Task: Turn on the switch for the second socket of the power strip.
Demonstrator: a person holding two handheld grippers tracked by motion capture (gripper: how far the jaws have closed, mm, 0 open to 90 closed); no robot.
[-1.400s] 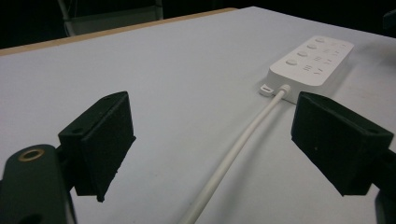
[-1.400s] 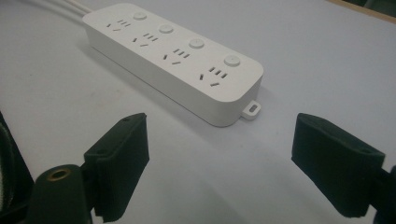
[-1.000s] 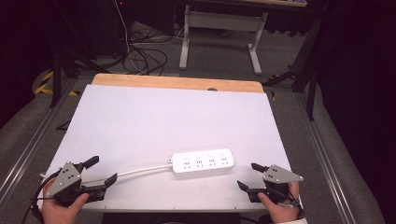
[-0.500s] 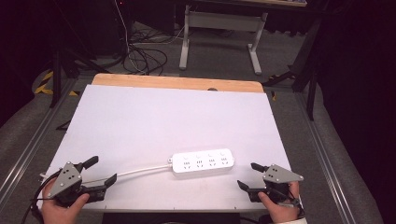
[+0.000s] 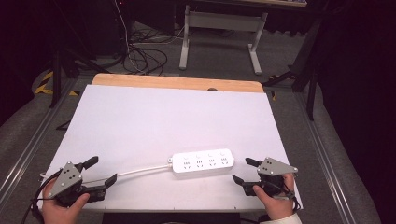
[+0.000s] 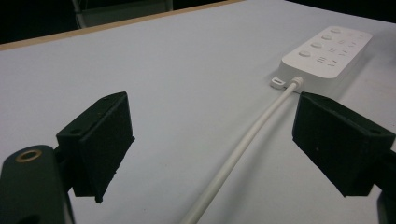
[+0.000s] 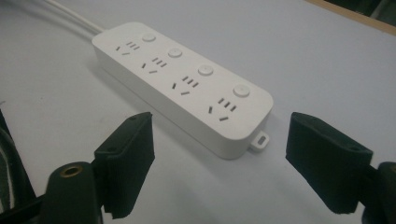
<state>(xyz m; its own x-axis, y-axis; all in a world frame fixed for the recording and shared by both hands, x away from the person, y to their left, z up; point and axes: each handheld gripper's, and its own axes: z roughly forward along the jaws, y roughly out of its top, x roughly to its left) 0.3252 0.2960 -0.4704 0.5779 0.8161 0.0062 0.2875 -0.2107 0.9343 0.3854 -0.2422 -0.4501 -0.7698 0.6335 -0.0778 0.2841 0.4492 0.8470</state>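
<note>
one white power strip (image 5: 202, 161) lies flat on the white table top (image 5: 154, 121), toward the near edge and a little right of the middle, its long side running left to right. it carries four outlet groups and four round buttons, counted in the right gripper view. a single white cord (image 5: 140, 171) leaves its left end and curves toward the near left corner, passing just beside the left gripper (image 5: 95, 171). that gripper sits at the near left corner, held by a hand (image 5: 58, 207), its jaws spread wide with nothing between them but the cord lying on the table below; in the left gripper view the cord (image 6: 243, 151) runs up between the two black jaws to the strip (image 6: 327, 49). the right gripper (image 5: 243, 171) sits at the near right corner in the other hand (image 5: 275, 203), just beside the strip's right end, jaws equally wide apart and gripping nothing; the right gripper view shows the strip (image 7: 182, 84) close ahead, its mounting tab near the right jaw but not touching. the whole far half of the table is bare white, open to the wooden strip (image 5: 177, 83) along its far edge. two grippers, two hands, one strip, one cord. beyond the table, on the grey floor, stand a desk frame (image 5: 222, 32) and a tangle of dark cables (image 5: 144, 56).
</note>
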